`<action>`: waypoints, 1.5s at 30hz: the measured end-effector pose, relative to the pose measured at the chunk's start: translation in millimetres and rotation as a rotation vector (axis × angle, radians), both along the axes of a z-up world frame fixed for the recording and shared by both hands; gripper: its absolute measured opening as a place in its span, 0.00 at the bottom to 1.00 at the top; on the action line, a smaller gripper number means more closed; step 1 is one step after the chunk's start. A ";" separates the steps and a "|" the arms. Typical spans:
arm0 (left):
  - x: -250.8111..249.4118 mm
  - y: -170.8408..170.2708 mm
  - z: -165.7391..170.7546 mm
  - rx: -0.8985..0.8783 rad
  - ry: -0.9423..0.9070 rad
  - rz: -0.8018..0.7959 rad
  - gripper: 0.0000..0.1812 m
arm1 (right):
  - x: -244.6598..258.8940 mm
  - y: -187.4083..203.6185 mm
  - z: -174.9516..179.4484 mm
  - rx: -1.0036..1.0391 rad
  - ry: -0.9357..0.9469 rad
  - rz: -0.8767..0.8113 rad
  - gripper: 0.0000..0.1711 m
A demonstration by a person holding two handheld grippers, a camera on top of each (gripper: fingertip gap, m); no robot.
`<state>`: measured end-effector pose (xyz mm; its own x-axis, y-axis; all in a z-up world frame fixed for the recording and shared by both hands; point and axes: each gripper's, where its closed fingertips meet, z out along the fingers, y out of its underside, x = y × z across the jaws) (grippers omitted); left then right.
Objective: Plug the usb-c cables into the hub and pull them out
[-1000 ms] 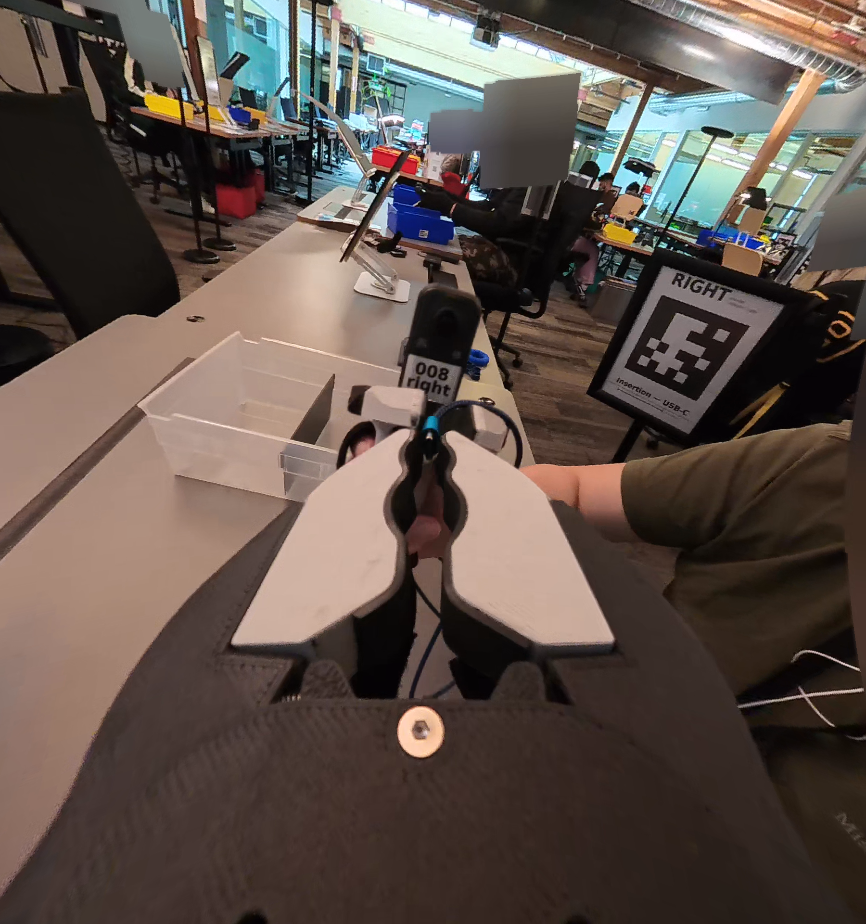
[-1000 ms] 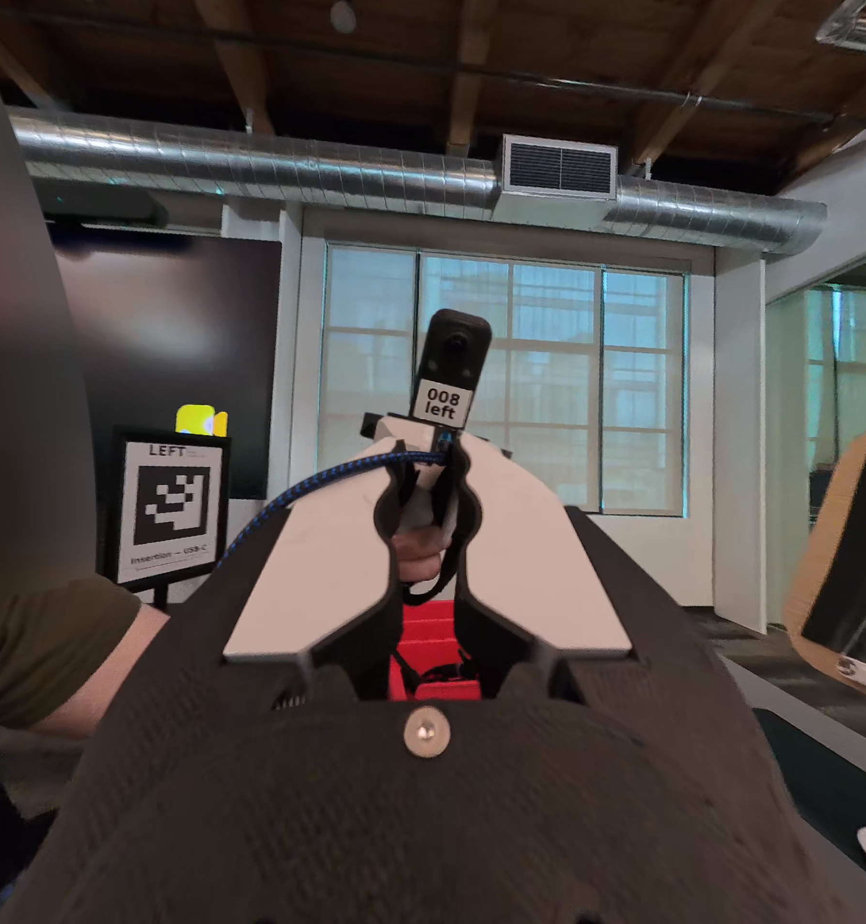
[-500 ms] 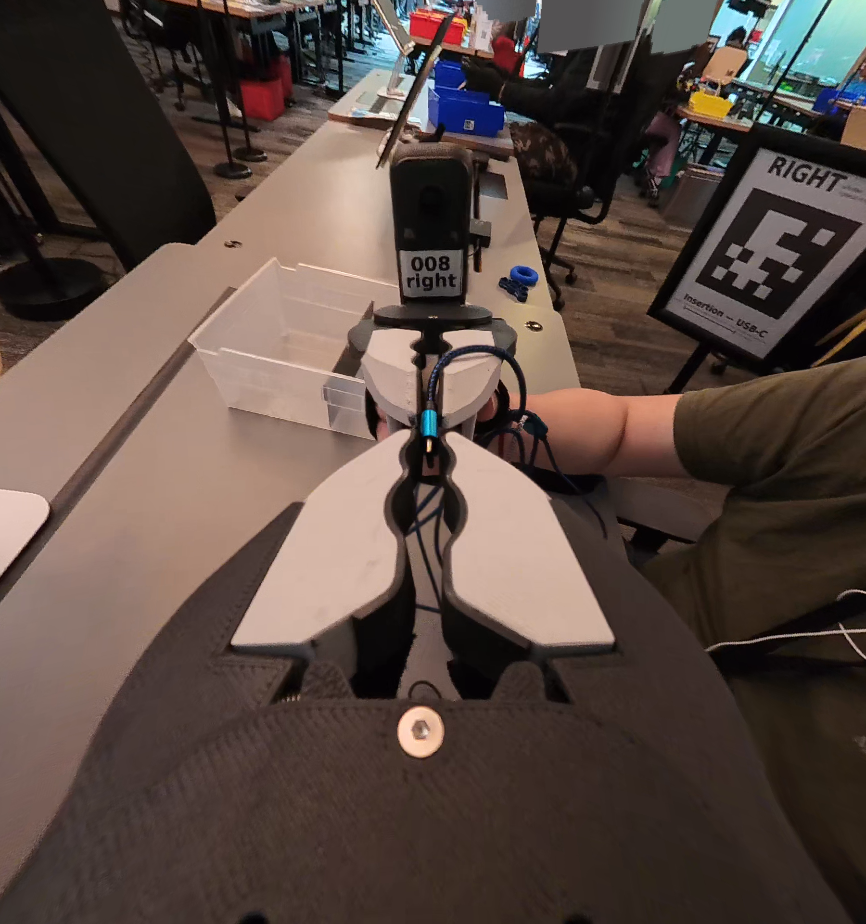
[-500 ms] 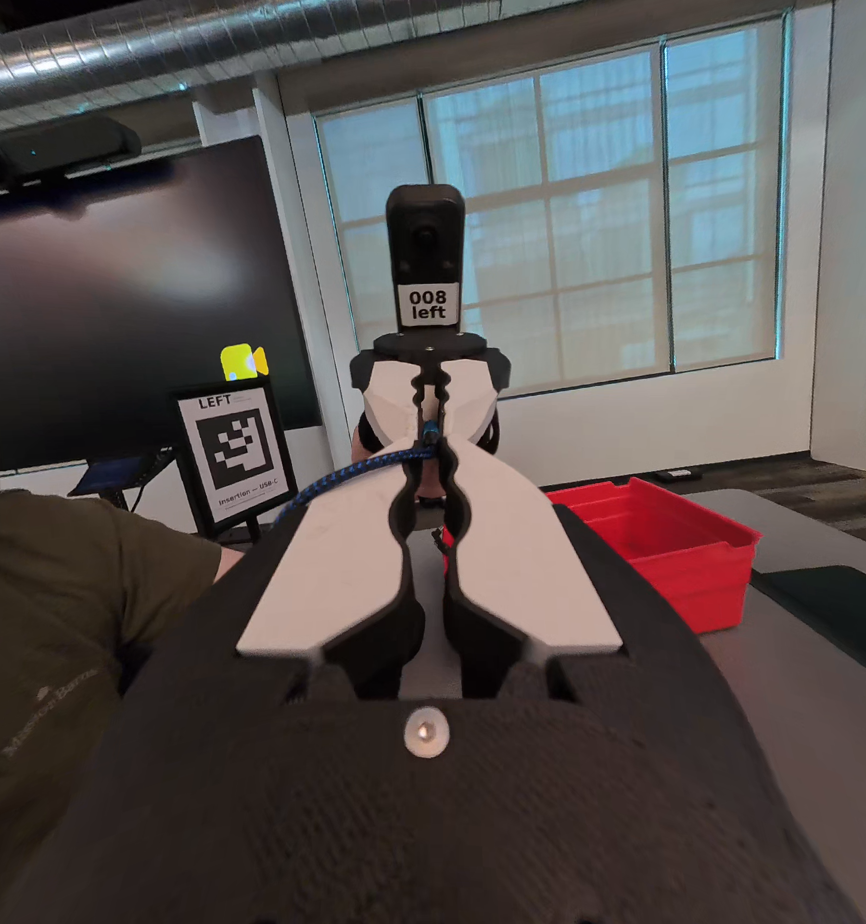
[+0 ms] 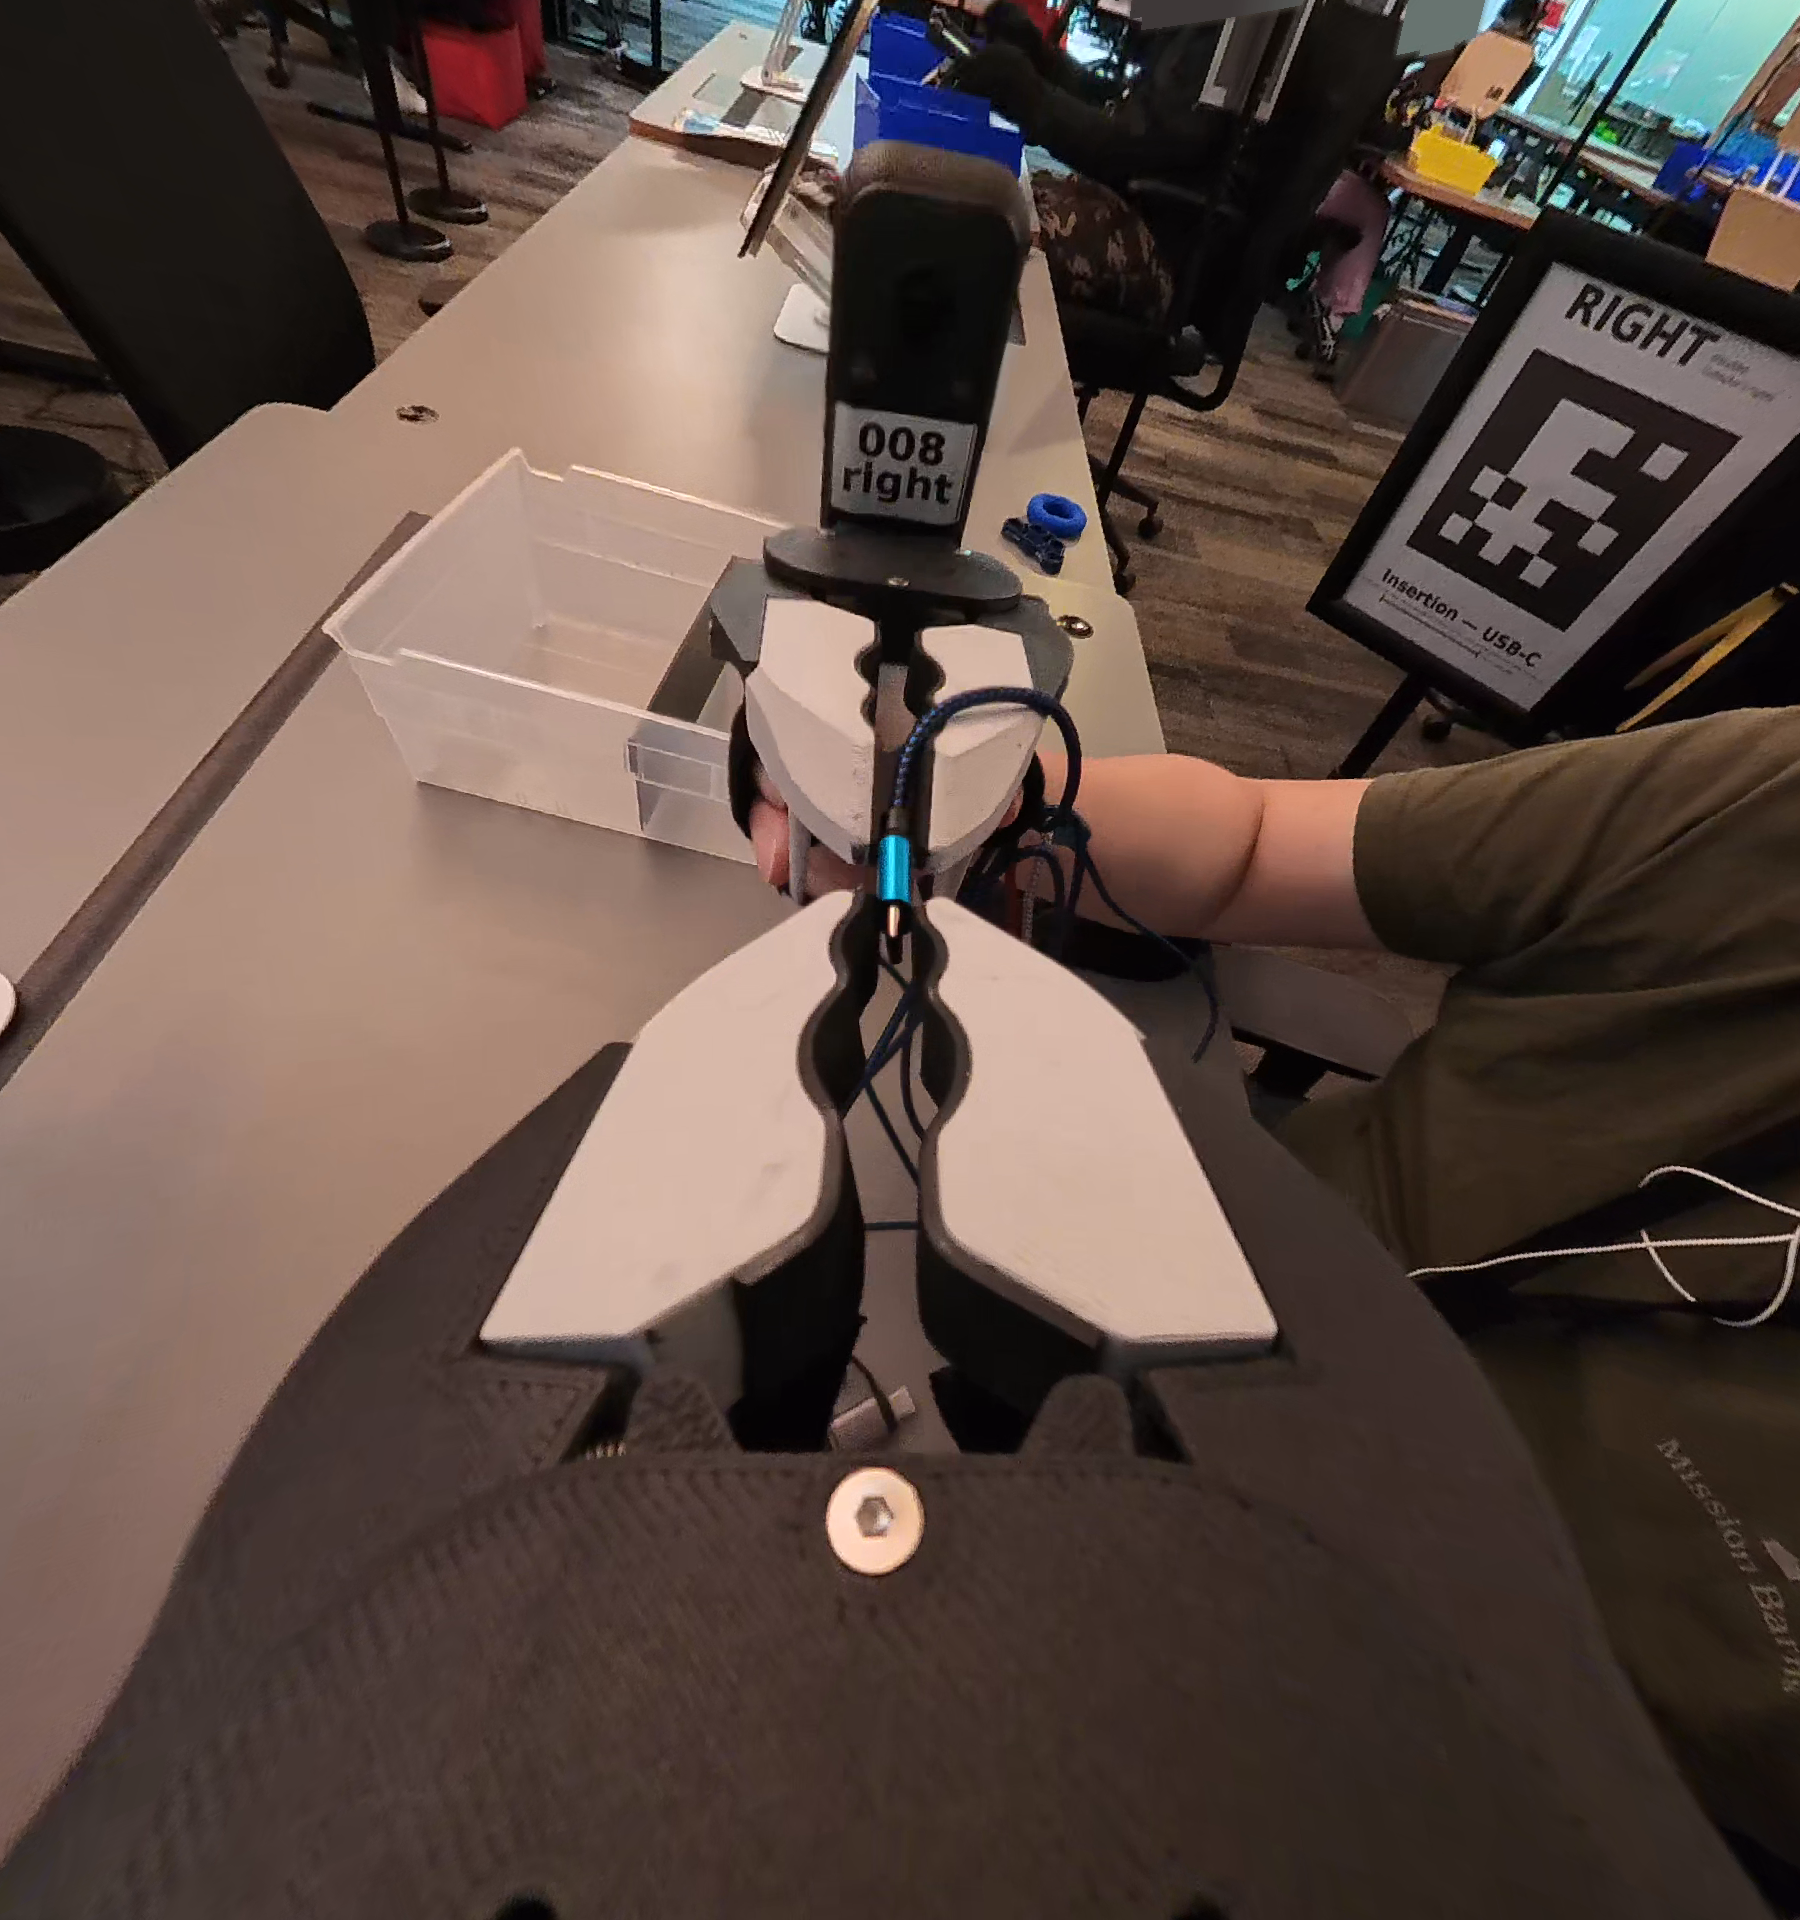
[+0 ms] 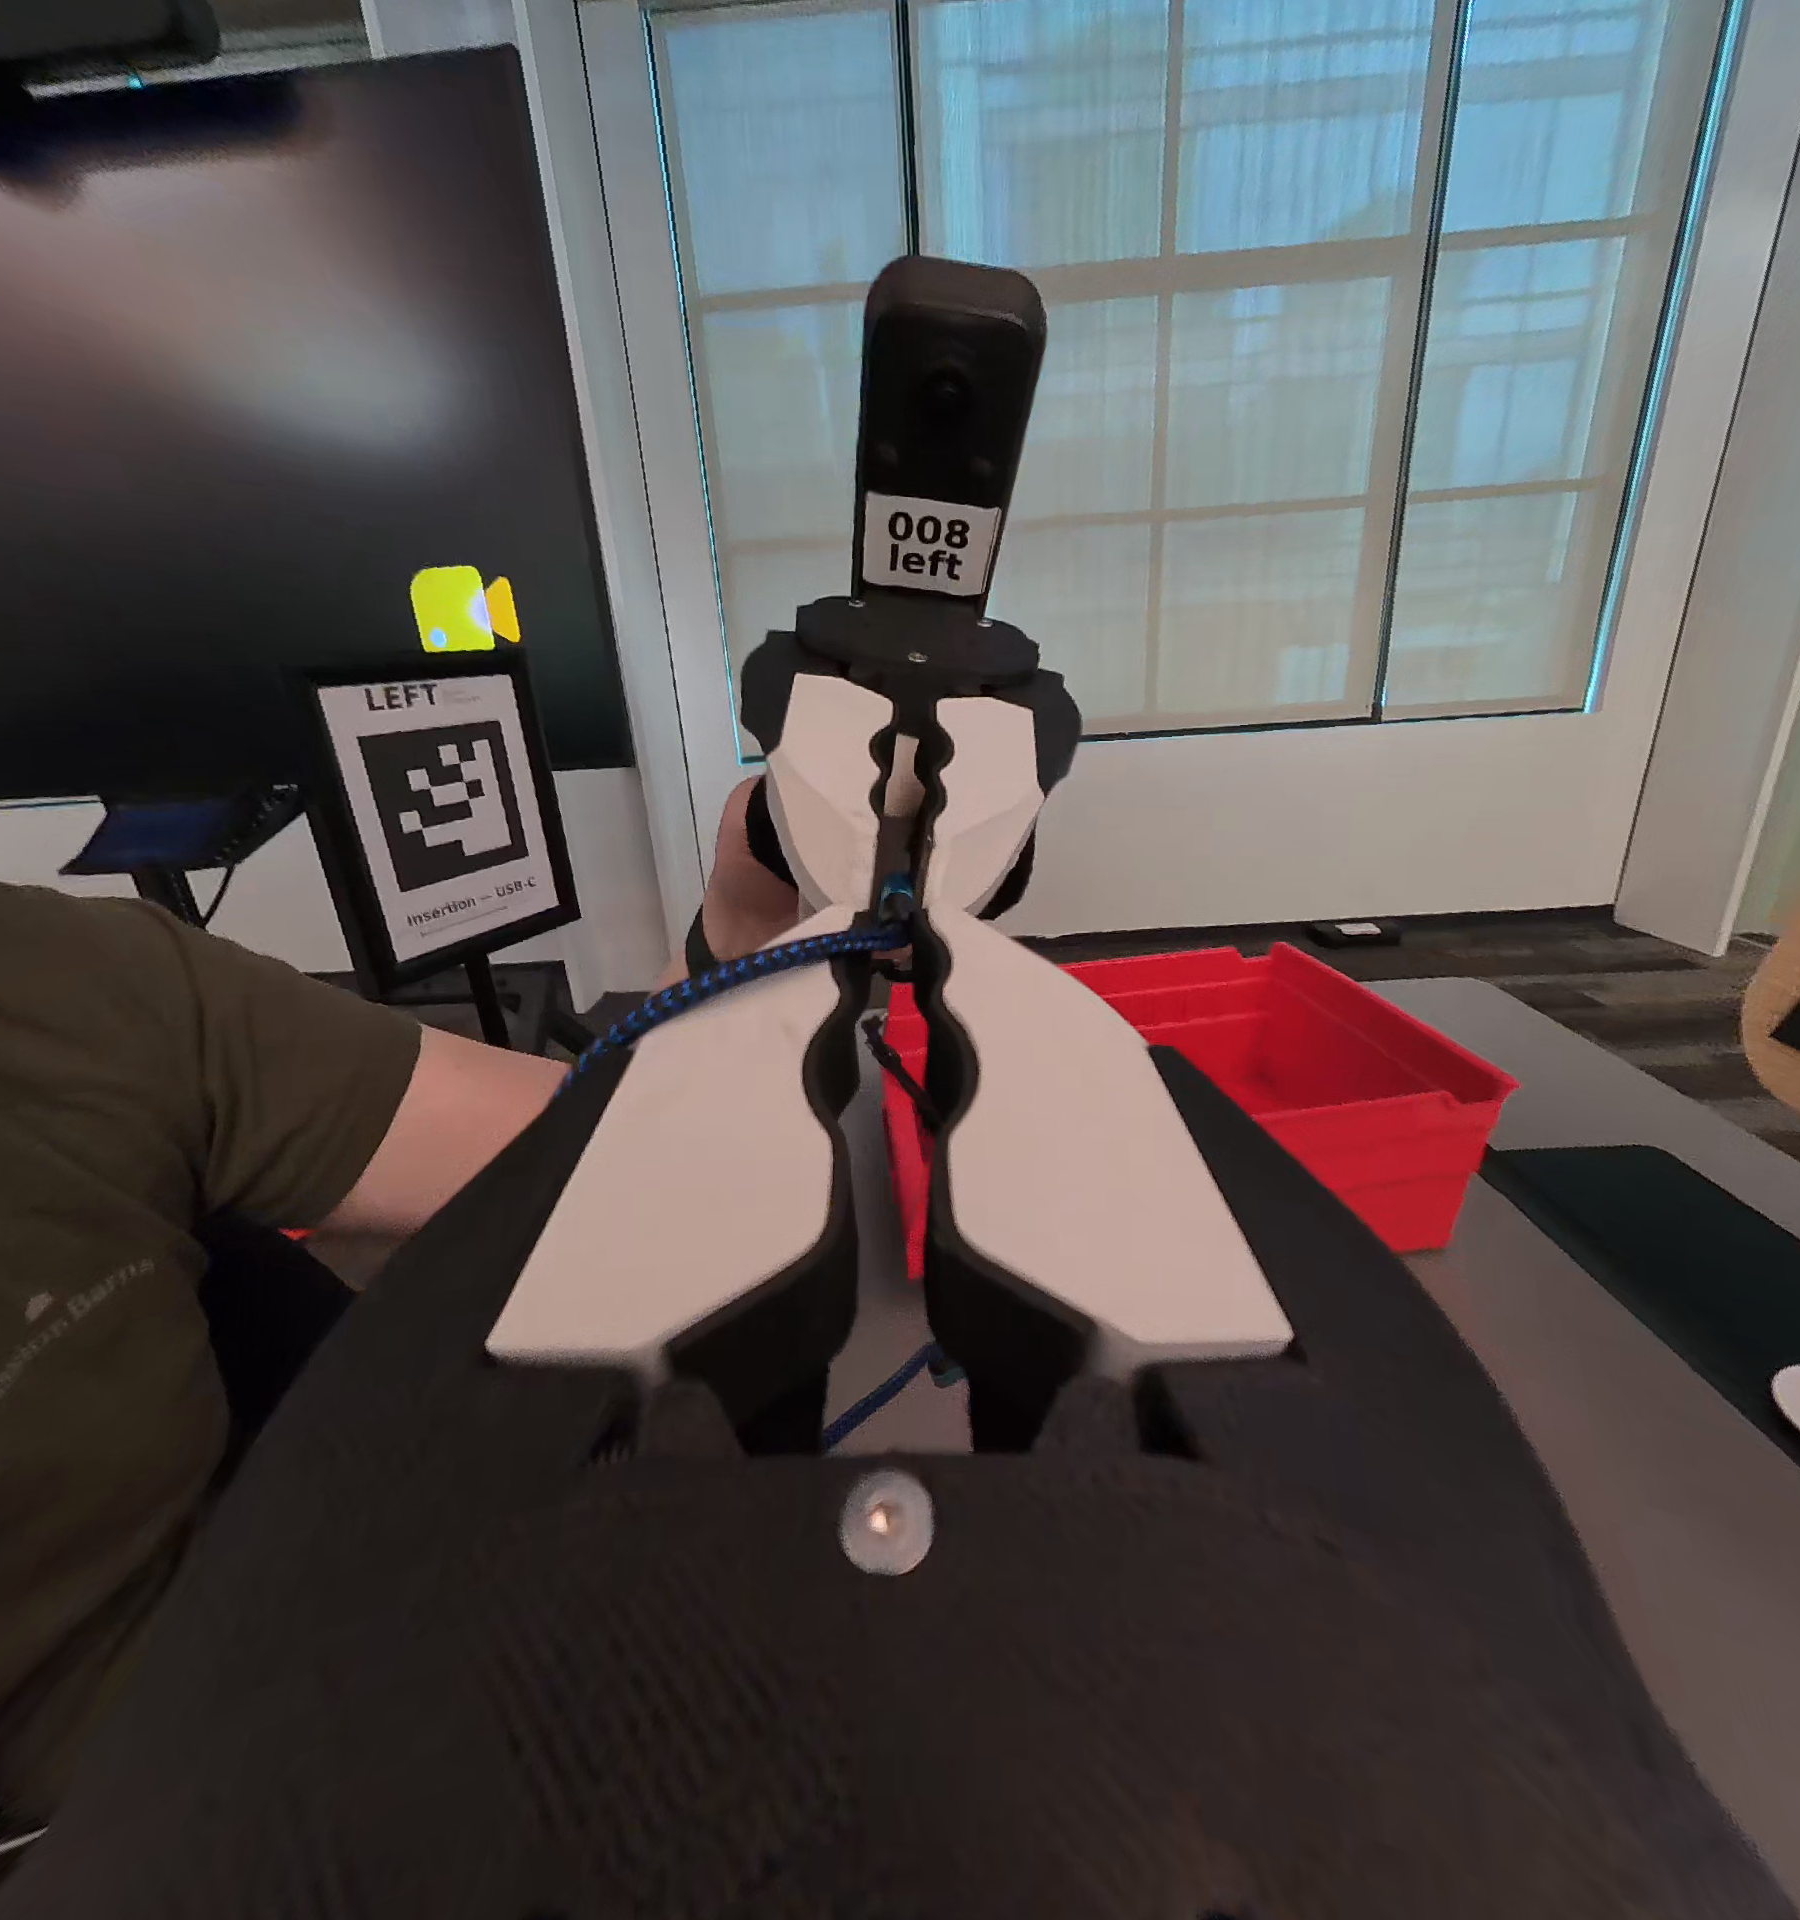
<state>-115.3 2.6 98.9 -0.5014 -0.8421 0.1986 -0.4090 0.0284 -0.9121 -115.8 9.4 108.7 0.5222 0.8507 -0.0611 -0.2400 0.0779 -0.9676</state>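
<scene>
The grey table (image 5: 252,1039) runs away under both tools. On it, in the left wrist view, stands a clear plastic bin (image 5: 543,665), beyond and to the left of the far tool; in the right wrist view a red bin (image 6: 1291,1070) sits on the table just past the near fingers. A framed marker sign (image 5: 1582,499) stands on the floor to the right in the left wrist view, and another sign (image 6: 444,810) stands by the wall in the right wrist view.

The two tools face each other, tip to tip, above the table. The right gripper (image 6: 891,925) is closed on a blue braided cable (image 6: 730,987) just behind its plug, the cord trailing off to the left over the white finger. From the left wrist view the cable's blue metal plug (image 5: 894,873) points out of the right gripper's tips — its bare end reaching into the mouth of the left gripper (image 5: 891,914). The left gripper's fingers sit nearly together, a narrow slot between them; whether they pinch anything I cannot tell. The hub is not clearly visible.
</scene>
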 end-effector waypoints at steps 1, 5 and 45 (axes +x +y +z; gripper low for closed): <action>0.0 -1.1 0.3 0.003 -0.001 -0.001 0.03 | -0.3 -0.6 0.9 0.006 -0.006 -0.005 0.04; 1.1 0.7 -1.3 0.009 0.009 0.013 0.03 | 0.0 2.5 -3.1 -0.028 -0.030 -0.016 0.04; 63.1 72.8 -249.3 0.421 0.682 0.232 0.31 | 106.7 -61.6 44.4 -0.064 -0.062 -0.081 0.04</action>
<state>-52.2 75.5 -150.5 -0.1900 -0.9809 0.0418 -0.9053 0.1586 -0.3941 -9.2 -52.2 153.1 0.5931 0.8012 -0.0792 -0.1750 0.0323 -0.9840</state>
